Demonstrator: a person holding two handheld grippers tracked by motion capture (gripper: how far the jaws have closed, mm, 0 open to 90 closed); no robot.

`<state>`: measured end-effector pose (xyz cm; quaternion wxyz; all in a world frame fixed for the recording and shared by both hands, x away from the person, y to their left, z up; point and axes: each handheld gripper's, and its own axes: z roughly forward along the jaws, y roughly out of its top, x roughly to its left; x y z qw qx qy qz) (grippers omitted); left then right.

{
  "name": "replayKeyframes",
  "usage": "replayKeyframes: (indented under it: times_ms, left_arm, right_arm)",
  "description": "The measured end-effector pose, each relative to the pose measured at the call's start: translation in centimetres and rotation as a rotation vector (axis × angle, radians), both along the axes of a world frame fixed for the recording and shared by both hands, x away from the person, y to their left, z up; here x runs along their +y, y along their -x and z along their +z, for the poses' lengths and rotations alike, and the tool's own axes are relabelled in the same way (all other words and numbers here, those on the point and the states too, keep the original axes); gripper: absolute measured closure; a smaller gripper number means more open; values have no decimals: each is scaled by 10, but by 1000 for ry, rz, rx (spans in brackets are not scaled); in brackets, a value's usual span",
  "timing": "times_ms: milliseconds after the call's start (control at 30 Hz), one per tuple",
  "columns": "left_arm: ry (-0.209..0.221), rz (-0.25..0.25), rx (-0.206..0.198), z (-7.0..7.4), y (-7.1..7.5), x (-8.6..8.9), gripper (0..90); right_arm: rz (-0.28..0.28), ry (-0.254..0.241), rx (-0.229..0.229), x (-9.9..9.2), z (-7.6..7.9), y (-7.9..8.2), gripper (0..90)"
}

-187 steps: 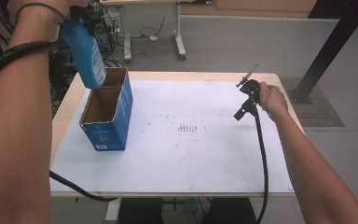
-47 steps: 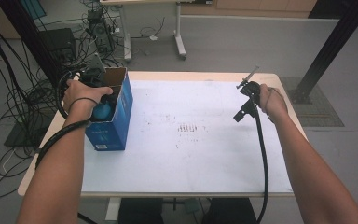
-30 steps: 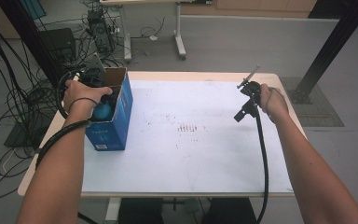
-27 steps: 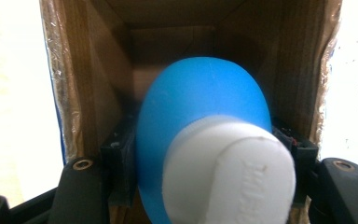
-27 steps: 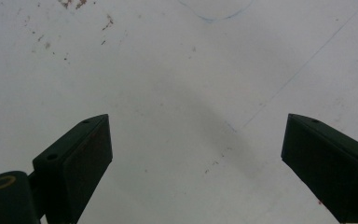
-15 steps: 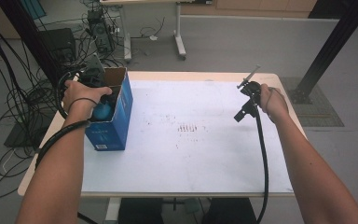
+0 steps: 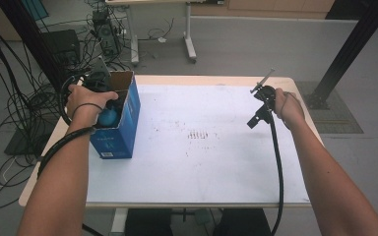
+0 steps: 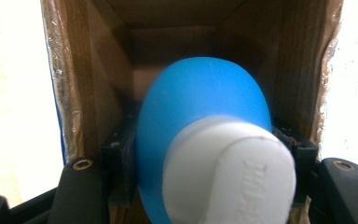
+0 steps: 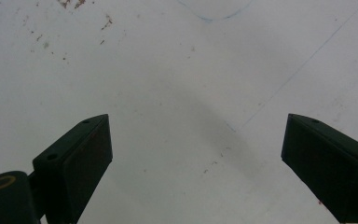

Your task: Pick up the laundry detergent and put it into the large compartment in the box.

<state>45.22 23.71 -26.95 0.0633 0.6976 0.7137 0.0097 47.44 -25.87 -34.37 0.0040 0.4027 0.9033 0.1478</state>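
While the white table (image 7: 226, 162) carries the blue cardboard box (image 7: 120, 130) at its left end, the blue bottle (image 8: 200, 112) hangs inside that box, clamped by the left gripper (image 8: 200, 186) below its white cap (image 8: 233, 168). It looks light, rigid and slick, so that grip suits. Far right of the box, the right gripper (image 9: 196, 154) gapes empty.

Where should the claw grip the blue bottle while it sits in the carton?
On the body just below the white cap, from above through the carton's open top. The blue bottle stands cap-up between cardboard walls, so its sides are blocked; the left claw holds it there.
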Motion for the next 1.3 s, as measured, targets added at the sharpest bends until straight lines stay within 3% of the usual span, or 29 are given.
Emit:
replayKeyframes:
  times_ms: [1033,1300]
  left_arm:
    - [6,11,3,0,0,2,373]
    - [0,17,5,-1,-1,1,334]
  right_arm:
    - [1,-5,1,0,0,0,82]
    - [0,-6,2,-1,0,0,82]
